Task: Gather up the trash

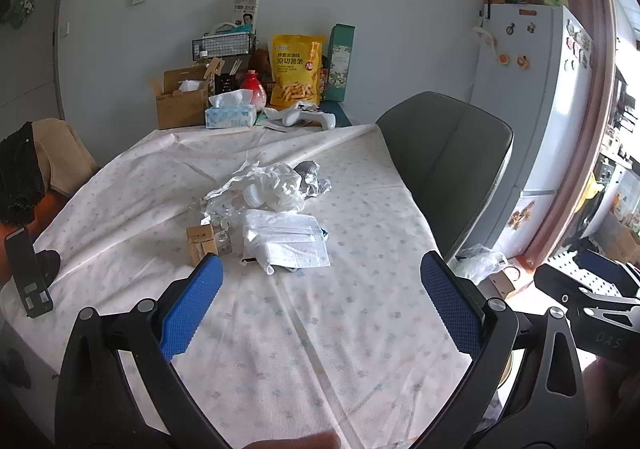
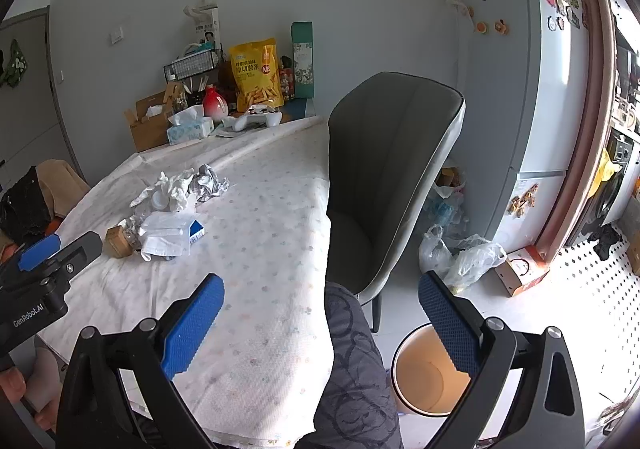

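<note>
Trash pile (image 1: 276, 217) sits mid-desk beyond our left gripper (image 1: 320, 305); both jaws spread empty, right gripper (image 2: 320, 323) above the bin (image 2: 428, 373), ready for drops.

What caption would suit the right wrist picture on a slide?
Open right gripper hovers over the tablecloth's edge, trash pile ahead, empty bin on the floor below.

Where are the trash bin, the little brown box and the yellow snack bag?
trash bin (image 2: 430, 407), right wrist view, on its inner wall.
little brown box (image 1: 201, 242), left wrist view, on its front face.
yellow snack bag (image 1: 295, 69), left wrist view, on the middle of its front.
</note>
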`<state>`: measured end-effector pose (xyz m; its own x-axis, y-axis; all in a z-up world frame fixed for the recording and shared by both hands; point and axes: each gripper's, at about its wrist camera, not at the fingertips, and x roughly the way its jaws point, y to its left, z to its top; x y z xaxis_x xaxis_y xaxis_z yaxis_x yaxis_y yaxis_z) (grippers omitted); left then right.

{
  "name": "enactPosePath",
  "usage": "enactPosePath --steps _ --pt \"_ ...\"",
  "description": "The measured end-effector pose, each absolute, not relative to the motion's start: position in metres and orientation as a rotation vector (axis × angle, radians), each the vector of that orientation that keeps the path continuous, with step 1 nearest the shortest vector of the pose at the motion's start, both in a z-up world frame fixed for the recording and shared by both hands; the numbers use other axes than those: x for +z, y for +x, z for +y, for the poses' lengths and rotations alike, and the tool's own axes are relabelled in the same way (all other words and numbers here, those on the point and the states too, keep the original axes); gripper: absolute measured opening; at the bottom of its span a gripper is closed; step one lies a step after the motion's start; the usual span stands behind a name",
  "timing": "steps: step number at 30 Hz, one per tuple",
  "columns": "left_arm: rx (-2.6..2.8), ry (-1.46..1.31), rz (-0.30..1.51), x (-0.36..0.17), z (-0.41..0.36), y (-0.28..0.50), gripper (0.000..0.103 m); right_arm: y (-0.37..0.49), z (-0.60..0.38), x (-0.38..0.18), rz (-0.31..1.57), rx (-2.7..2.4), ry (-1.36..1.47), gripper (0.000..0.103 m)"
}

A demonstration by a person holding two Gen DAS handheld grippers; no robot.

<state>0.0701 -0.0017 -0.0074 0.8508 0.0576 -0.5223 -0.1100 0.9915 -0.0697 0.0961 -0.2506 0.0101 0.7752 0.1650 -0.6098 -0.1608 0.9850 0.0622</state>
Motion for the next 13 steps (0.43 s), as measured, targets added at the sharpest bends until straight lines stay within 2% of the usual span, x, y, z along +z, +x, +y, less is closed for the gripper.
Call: enactPosePath --steps 13 --pt "0.082 -0.105 0.564 -0.0141 0.001 0.0716 0.099 0.0977 -0.2482 0.0065 0.668 0.178 0.003 0.095"
